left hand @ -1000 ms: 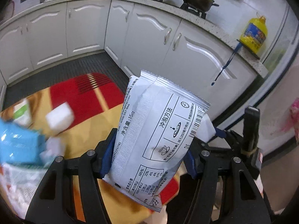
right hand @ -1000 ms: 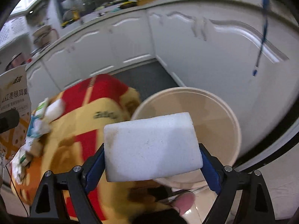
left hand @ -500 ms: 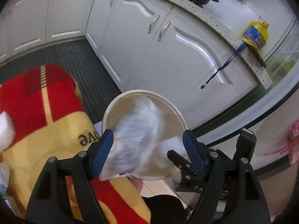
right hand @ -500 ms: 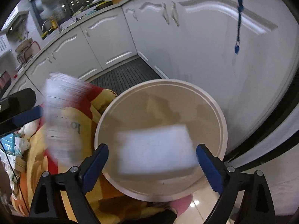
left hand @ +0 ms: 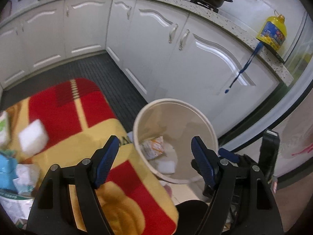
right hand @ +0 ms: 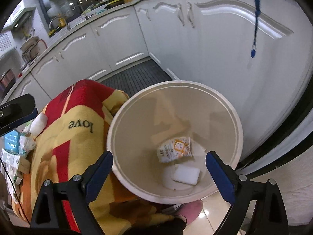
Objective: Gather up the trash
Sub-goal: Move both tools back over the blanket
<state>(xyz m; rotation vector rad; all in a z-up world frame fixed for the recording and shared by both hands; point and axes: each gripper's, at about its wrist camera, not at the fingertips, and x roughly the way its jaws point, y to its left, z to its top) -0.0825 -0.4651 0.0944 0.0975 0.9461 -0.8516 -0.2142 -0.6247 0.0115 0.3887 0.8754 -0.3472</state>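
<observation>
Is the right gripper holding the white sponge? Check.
No, the right gripper is empty and open; the white sponge lies in the bin.

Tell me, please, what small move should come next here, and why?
Probably swing the left gripper back toward the sponge on the blanket. Both grippers are open and empty above the bin, where a packet and a white block already lie, while more litter waits on the blanket.

Both tilted down: left hand-held gripper point(left hand: 154, 154) & right hand-held gripper point(right hand: 158, 168) spread wide, nothing between pads.
</observation>
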